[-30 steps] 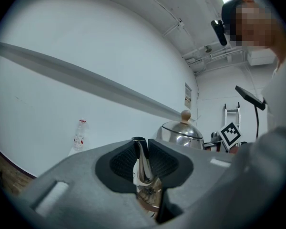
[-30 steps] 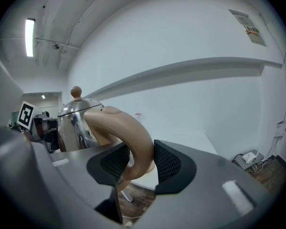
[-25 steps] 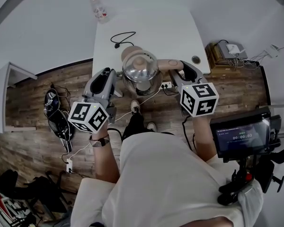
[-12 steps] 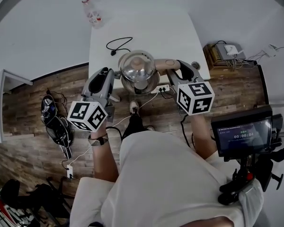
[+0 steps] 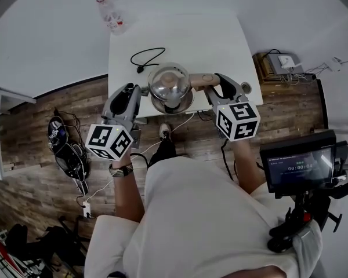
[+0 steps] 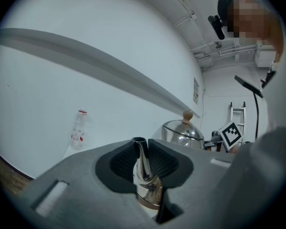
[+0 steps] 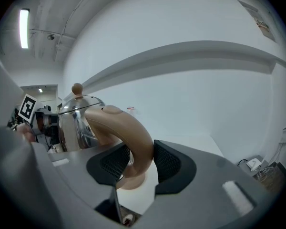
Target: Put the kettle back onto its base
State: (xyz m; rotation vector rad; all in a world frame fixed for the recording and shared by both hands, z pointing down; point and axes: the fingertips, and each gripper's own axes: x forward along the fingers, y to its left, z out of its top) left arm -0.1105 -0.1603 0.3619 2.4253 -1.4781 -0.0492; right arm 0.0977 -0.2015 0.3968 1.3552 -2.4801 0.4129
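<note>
A shiny steel kettle [image 5: 170, 84] with a tan knob hangs over the near edge of the white table [image 5: 214, 39], carried between both grippers. My left gripper [image 5: 141, 93] is shut on its slim steel spout [image 6: 143, 175], which stands between the dark pads. My right gripper [image 5: 212, 81] is shut on the curved tan handle [image 7: 128, 137], right of the kettle body [image 7: 74, 123]. In the left gripper view, the kettle's lid [image 6: 183, 130] shows beyond the spout. I see no base; the kettle hides the table under it.
A plastic bottle [image 5: 110, 13] stands at the table's far left corner. A black cord with a plug [image 5: 146, 55] lies just beyond the kettle. A small round thing [image 5: 246, 87] sits at the table's right edge. A monitor on a stand [image 5: 301, 164] is at my right.
Both grippers have carried the kettle forward from above the floor to over the table's near edge, and a little lower. Both grips are unchanged.
</note>
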